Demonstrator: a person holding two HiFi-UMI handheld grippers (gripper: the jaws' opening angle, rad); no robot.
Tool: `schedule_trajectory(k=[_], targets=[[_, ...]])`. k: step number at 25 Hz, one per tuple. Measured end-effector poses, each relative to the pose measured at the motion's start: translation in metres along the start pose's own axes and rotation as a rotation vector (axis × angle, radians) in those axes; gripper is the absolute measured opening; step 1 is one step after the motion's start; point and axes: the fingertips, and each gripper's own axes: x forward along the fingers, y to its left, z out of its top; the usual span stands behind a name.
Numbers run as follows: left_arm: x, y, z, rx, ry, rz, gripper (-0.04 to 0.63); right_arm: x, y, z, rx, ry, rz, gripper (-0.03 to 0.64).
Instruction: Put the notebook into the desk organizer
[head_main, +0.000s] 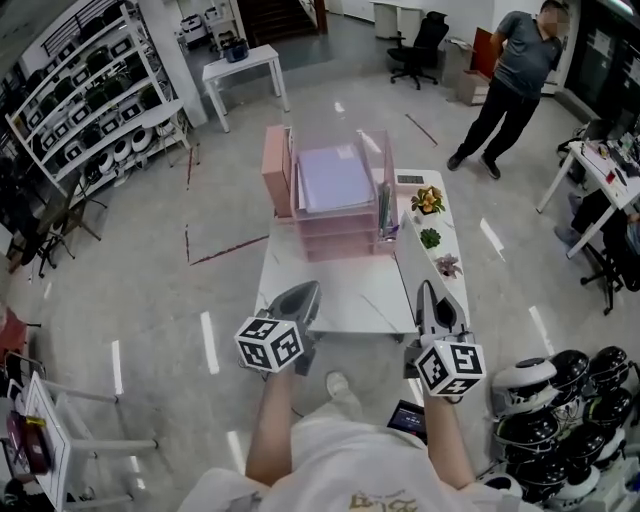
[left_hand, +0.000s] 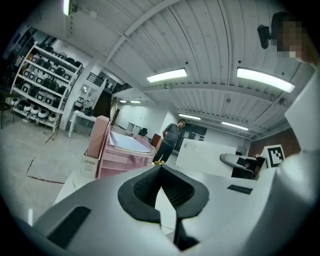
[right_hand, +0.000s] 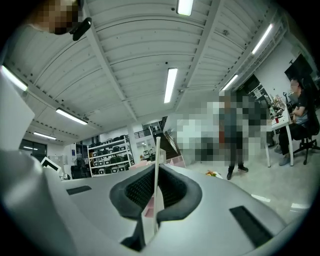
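My left tongs (head_main: 305, 290) hang over the near edge of the white bench (head_main: 345, 295), lower left of centre in the head view. In the left gripper view their dark pads meet at the tips, with nothing between them. My right tongs (head_main: 427, 292), lower right of centre, are likewise pressed together and hold nothing. The lavender notebook (head_main: 335, 178) lies flat in the top tray of the pink desk organizer (head_main: 345, 240) at the bench's far end, upper centre, well apart from both tongs.
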Motion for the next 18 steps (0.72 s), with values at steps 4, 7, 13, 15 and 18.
schedule_trajectory(k=[4,7,13,15,18], targets=[[0.039,0.04,0.035,0.008,0.009,0.006,0.015,0.06,0.007,0.019,-0.003,-0.031,0.013,0.02],[0.06,0.068,0.059,0.002,-0.004,0.013,0.015,0.097,0.014,0.031,-0.013,-0.056,0.026,0.02],[0.094,0.112,0.094,0.005,-0.021,-0.002,0.015,0.161,0.023,0.034,-0.032,-0.066,0.028,0.02],[0.1,0.124,0.102,0.005,-0.023,-0.011,0.015,0.178,0.028,0.032,-0.042,-0.063,0.028,0.02],[0.107,0.139,0.107,0.002,-0.021,-0.02,0.015,0.197,0.035,0.027,-0.069,-0.053,0.028,0.02]])
